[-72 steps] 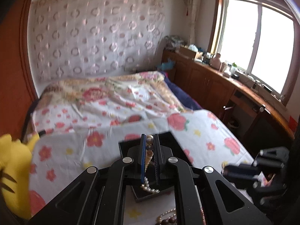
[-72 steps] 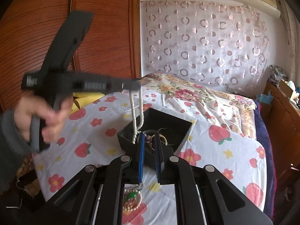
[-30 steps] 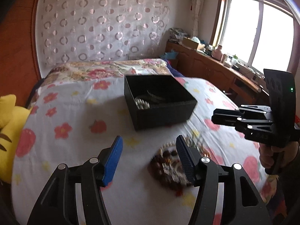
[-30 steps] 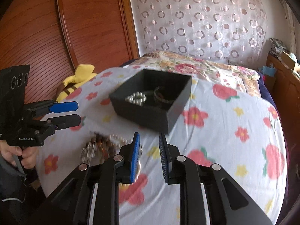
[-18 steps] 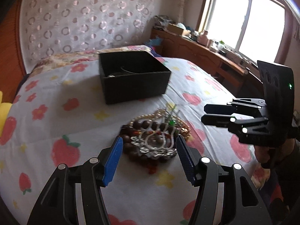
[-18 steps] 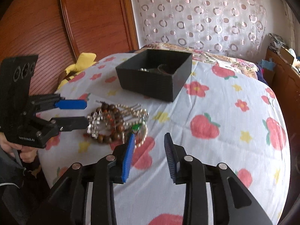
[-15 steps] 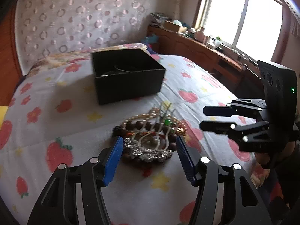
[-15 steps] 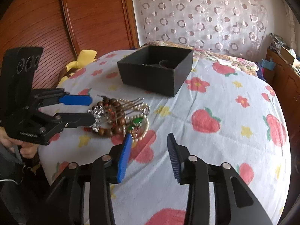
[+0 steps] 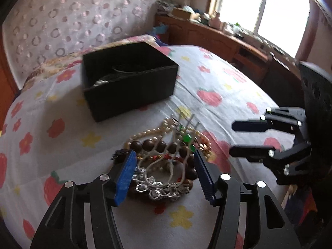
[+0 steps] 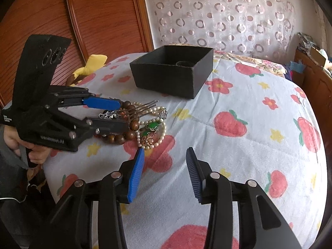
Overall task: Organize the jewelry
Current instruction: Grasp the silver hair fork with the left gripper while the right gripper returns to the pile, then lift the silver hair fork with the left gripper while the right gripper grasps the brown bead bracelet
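- Our left gripper (image 9: 165, 166) gapes wide astride the jewelry pile (image 9: 166, 159) on the bed (image 9: 207, 108), nothing pinched.
- Our right gripper (image 10: 165, 171), just been opening, holds nothing.

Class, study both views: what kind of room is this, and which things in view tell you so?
Most likely a bedroom in a home: a bed with a flowered sheet, a wooden wardrobe door beside it, and a low wooden cabinet under a window.

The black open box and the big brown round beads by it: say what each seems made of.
Black open box: probably stiff card or covered board, matte; its thin straight walls and sharp corners show no shine. Big brown round beads: likely polished wood, dark brown with soft highlights on each sphere; resin cannot be ruled out.
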### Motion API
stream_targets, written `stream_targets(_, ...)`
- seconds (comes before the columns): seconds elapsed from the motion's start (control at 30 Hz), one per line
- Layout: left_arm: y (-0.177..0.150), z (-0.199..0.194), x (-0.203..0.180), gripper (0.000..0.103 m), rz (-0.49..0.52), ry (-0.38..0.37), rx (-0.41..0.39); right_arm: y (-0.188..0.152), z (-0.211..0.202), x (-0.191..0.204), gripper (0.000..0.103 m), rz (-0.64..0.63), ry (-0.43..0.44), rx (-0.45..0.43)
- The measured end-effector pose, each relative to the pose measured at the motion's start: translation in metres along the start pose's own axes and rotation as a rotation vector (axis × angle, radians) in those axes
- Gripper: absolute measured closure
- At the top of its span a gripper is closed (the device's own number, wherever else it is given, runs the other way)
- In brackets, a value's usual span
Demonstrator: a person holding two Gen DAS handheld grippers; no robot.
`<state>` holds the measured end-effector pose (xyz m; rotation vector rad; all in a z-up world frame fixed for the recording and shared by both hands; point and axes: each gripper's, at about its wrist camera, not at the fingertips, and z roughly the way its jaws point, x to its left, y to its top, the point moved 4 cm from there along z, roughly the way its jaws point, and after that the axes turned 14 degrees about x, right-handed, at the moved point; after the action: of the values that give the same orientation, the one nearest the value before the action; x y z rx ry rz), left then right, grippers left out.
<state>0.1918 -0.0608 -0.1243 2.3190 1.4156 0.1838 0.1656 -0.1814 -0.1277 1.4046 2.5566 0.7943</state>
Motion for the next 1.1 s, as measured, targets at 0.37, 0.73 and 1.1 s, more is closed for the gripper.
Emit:
stream_targets(0.37, -0.001, -0.003, -0.002, 0.056, 0.043, 0.011, 0.031, 0.001, -0.001, -0.002, 0.059, 0.009, 0.01, -0.002)
stream_targets(0.73, -0.014, -0.042, 0.004, 0.068, -0.01, -0.009, -0.055, 0.003, -0.001, 0.0, 0.059, -0.002, 0.0, 0.002)
stream_targets(1.1, -0.025, -0.046, 0.024, 0.069, -0.072, -0.016, -0.077, 0.015, 0.002, 0.019, 0.059, -0.036, 0.01, 0.0)
